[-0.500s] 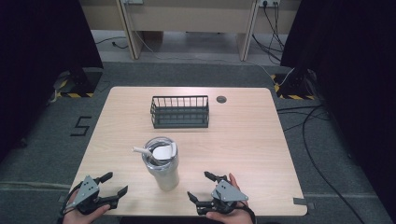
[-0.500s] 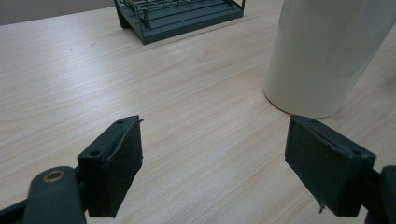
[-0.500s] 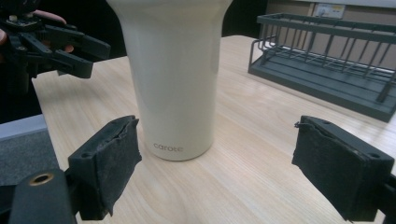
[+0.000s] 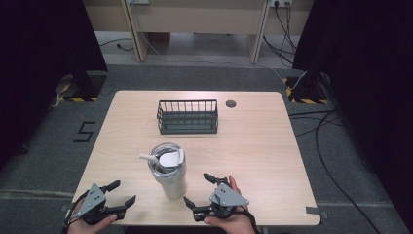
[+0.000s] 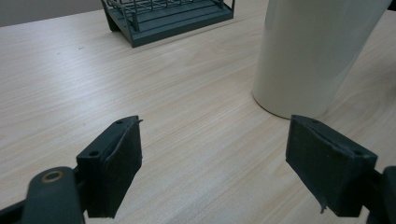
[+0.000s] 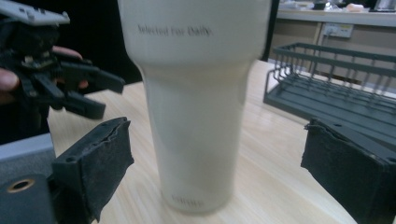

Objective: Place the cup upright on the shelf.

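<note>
A cream tumbler with a clear lid and a white straw stands upright near the table's front edge. My left gripper rests open at the front left, a little left of the tumbler, with nothing between its jaws. My right gripper is open at the front right, its jaws pointed at the tumbler and standing wide on either side of it without touching. The left gripper also appears beyond the cup in the right gripper view.
A dark wire basket sits at the table's middle back, also seen as the basket and the basket in the gripper views. A round cable port lies to its right. Cables run over the floor at the right.
The right gripper has turned slightly toward the tumbler. The tumbler, the basket and the left gripper stay where they were.
</note>
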Demonstrator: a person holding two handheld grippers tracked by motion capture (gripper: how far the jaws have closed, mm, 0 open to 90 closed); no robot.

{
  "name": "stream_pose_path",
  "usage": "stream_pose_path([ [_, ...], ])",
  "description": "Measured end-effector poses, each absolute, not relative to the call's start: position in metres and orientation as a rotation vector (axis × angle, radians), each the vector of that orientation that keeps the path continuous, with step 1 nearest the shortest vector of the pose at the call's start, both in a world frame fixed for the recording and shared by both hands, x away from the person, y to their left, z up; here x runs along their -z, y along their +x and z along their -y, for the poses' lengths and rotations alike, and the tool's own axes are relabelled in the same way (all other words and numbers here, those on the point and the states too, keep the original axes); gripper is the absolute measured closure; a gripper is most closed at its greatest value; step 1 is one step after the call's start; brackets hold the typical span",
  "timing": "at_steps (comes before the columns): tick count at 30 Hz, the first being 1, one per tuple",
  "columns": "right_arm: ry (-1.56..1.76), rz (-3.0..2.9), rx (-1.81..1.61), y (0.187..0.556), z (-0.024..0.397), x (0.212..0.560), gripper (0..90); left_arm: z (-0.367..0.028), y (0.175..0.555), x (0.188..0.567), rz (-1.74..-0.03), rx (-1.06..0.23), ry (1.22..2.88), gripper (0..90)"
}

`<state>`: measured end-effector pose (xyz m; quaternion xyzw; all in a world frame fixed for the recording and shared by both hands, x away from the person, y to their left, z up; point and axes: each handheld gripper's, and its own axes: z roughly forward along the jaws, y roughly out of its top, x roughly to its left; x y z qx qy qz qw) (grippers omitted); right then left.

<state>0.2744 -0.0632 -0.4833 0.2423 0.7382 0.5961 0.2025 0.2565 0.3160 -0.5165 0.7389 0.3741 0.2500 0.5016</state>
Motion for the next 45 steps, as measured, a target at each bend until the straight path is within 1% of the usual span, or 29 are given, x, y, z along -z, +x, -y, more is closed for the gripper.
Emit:
stream_pose_path([
  [10, 0.665, -2.083, -1.649, 0.291, 0.03, 0.488, 6.1, -0.318, 0.257, 0.516, -0.904, -0.604, 1.78, 18.0],
  [17, 0.686, -2.089, -1.63, 0.303, 0.019, 0.495, 5.9, -0.318, 0.257, 0.516, -0.899, -0.602, 1.782, 18.0],
  [29, 0.684, -2.101, -1.66, 0.312, -0.001, 0.503, 5.7, -0.319, 0.257, 0.516, -0.902, -0.6, 1.781, 17.8],
  [32, 0.653, -2.086, -1.67, 0.314, -0.007, 0.502, 3.2, -0.319, 0.257, 0.516, -0.903, -0.605, 1.786, 17.5],
  [34, 0.649, -2.077, -1.671, 0.316, -0.009, 0.502, 3.1, -0.318, 0.256, 0.516, -0.903, -0.605, 1.788, 17.4],
  [37, 0.652, -2.061, -1.681, 0.317, -0.012, 0.503, 4.6, -0.318, 0.257, 0.516, -0.9, -0.604, 1.794, 17.4],
  [40, 0.656, -2.033, -1.675, 0.318, -0.014, 0.505, 8.2, -0.318, 0.256, 0.517, -0.896, -0.602, 1.795, 17.3],
  [45, 0.641, -2.02, -1.67, 0.318, -0.015, 0.505, 8.5, -0.317, 0.256, 0.516, -0.889, -0.599, 1.803, 17.3],
])
